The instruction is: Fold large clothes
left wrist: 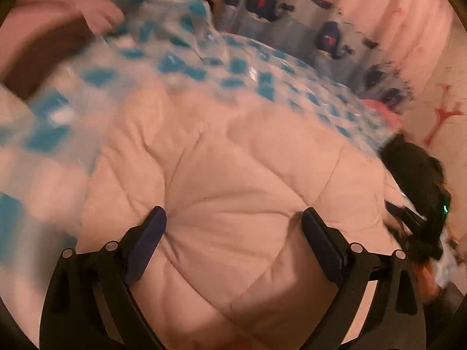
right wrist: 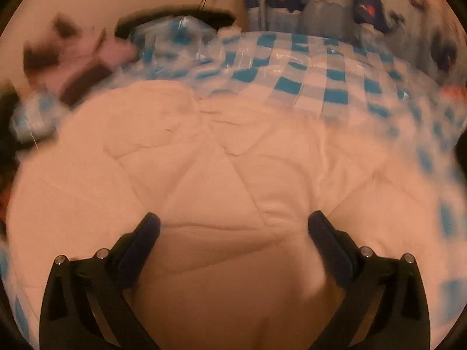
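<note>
1. My left gripper [left wrist: 233,218] was spread wide and let go, with nothing pinched; the puffy pink quilt [left wrist: 233,160] lay under its two fingers.
2. My right gripper [right wrist: 233,221] was spread wide too, gripping nothing, above the same quilt [right wrist: 204,160].
3. The quilt filled the middle of both views, soft and lumpy with stitched lines.
4. From 9 to 2 o'clock past it I saw the blue and white checked cover [right wrist: 315,70], shiny and crinkly.
5. At 3 o'clock in my left view sat the other gripper, dark and blurry.
6. Farthest, at 1 o'clock, hung a curtain with dark shapes [left wrist: 292,14].
</note>
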### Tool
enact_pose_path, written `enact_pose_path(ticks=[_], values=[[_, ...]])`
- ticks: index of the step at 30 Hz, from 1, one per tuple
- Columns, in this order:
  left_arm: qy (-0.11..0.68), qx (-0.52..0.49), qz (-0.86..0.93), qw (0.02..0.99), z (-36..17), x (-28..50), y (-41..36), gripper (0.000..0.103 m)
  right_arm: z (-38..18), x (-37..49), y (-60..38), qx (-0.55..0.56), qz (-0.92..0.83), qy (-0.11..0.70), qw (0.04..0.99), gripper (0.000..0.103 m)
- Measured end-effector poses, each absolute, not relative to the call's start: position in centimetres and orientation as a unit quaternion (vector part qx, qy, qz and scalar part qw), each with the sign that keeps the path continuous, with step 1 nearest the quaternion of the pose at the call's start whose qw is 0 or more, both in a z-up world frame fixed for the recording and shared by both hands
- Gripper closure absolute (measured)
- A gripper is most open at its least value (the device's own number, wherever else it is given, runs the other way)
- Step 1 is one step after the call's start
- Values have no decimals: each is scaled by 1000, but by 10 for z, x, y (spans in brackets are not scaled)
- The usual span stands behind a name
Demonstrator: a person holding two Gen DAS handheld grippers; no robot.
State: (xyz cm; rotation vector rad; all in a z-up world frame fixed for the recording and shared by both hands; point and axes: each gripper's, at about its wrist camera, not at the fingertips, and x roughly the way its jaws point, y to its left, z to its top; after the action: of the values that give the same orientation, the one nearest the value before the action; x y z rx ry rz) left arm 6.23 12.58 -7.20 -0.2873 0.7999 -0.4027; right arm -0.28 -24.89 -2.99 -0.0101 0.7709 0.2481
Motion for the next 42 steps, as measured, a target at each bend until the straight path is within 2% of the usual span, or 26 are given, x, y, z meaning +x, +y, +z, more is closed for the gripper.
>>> enact_pose_path(ticks=[5, 7, 10, 12, 13, 14, 15, 17, 19, 22, 25, 27, 28, 30, 33, 36, 38, 42], values=[[391, -148, -153, 895, -46, 51, 127, 13, -10, 0, -243, -10, 90, 428, 899, 6], [344, -141, -180, 911, -18, 31, 114, 13, 14, -21, -241, 20, 112, 391, 913, 6], [300, -86, -199, 929, 0, 17, 80, 13, 21, -40, -198, -51, 152, 366, 917, 6], [336, -65, -202, 918, -15, 29, 59, 13, -14, -31, -178, -93, 151, 402, 898, 6], [386, -56, -201, 899, -36, 43, 50, 13, -23, -30, -179, -84, 154, 399, 900, 6], [409, -40, -200, 889, -50, 47, 45, 13, -25, -29, -186, -58, 165, 396, 902, 6], [398, -9, -195, 896, -54, 44, 40, 13, -19, -25, -190, -42, 171, 411, 894, 6], [400, -20, -199, 894, -38, 39, 43, 13, 5, -24, -199, -13, 171, 417, 893, 6], [344, -74, -204, 914, -4, 40, 60, 13, 42, -23, -211, -11, 170, 354, 920, 6], [278, -54, -156, 946, 22, 61, 67, 12, 64, 19, -238, -14, 119, 343, 932, 6], [313, -64, -105, 942, -4, 113, 82, 12, 31, 80, -276, 17, 69, 385, 920, 6], [393, -142, -93, 904, -57, 147, 112, 13, -27, 104, -303, 63, 54, 447, 891, 5], [403, -184, -114, 889, -72, 154, 124, 13, -39, 104, -318, 122, 79, 436, 888, 7], [401, -188, -115, 889, -76, 154, 129, 13, -38, 101, -324, 134, 69, 429, 891, 7], [396, -166, -100, 897, -71, 148, 126, 13, -31, 104, -313, 99, 76, 466, 876, 7], [367, -191, -84, 907, -41, 104, 145, 13, 3, 69, -335, 171, 106, 442, 874, 7], [354, -209, -96, 907, -27, 72, 160, 13, 27, 15, -354, 210, 130, 416, 875, 7], [357, -234, -84, 900, -22, -2, 193, 12, 27, -79, -384, 234, 132, 448, 853, 7]])
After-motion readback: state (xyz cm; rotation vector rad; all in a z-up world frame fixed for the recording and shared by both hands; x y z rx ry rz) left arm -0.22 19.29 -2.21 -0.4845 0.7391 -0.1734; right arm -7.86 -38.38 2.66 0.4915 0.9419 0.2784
